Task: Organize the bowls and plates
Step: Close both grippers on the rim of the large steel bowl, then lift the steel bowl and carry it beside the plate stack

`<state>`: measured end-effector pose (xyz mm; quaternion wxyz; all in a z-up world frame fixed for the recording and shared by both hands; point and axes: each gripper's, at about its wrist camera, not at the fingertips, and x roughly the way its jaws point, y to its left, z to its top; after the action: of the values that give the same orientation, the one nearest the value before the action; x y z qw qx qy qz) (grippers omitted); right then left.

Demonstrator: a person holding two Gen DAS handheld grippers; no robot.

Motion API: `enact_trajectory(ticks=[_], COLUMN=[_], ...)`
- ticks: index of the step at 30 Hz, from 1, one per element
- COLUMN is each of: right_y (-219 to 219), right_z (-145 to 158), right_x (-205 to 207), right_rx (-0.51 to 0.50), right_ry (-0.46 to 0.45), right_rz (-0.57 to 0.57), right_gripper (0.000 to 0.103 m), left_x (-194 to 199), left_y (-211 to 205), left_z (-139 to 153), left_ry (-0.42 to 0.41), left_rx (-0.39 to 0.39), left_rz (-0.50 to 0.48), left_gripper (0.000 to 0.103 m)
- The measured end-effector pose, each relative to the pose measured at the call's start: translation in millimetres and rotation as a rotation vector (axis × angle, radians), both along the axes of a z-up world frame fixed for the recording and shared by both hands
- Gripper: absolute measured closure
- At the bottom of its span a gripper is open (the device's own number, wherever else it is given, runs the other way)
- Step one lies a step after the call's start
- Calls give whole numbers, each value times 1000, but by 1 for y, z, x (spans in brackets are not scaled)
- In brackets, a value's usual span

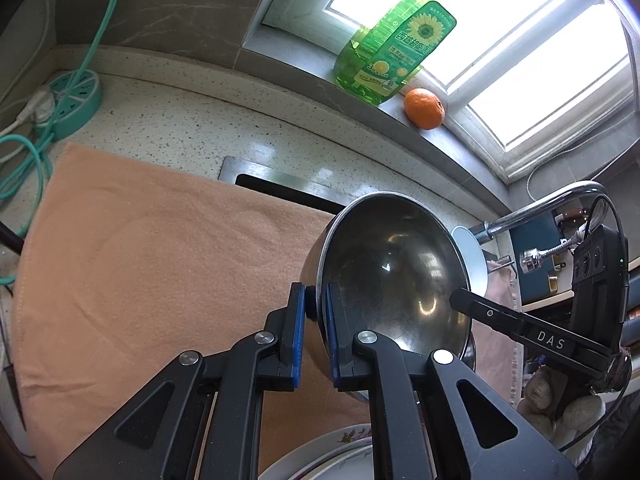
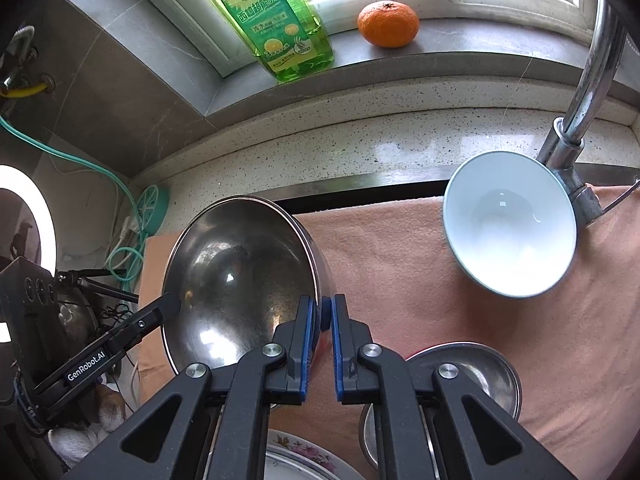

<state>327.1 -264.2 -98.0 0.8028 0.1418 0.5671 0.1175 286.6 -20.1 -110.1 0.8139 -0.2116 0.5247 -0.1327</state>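
Gripping the same steel bowl (image 1: 396, 276) from opposite sides, both grippers are shut on its rim: the left gripper (image 1: 316, 308) pinches the bowl's left edge with 1 pad outside and 1 inside the wall, and the right gripper (image 2: 322, 316) does likewise on the right edge. The bowl is tilted, its open mouth turned up toward the cameras, and it appears lifted clear of the peach towel (image 1: 160, 248) that covers the table. Going left to right along the table's near edge, a flowered plate (image 2: 296, 456) lies just below the held bowl, then a smaller steel bowl (image 2: 476, 372) sits beside it under the right gripper, and a white bowl (image 2: 512, 224) lies tipped on its side farther back toward the right, close to the faucet (image 2: 576, 128). Judging from this, any nesting spot lies below and to the right, so the right hand is nearer.
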Motion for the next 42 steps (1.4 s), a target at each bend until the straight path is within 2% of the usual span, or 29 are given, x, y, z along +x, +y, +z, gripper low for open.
enact_trajectory(ticks=[10,19,42], right_y=[18,47,148], right_z=[13,16,-13], right_x=[-30,-54,-104], right_rx=[10,17,30], right_ry=[-13,-15,42], right_rz=[56,130,363], right_gripper=[95,95,94], left_x=[-39,-79,-176], left_y=[16,45,123], left_z=[12,14,-4], left_ry=[-28,-29,11], left_rx=[3,-3,4], left_rz=[48,130,380], left_gripper=[95,94,95])
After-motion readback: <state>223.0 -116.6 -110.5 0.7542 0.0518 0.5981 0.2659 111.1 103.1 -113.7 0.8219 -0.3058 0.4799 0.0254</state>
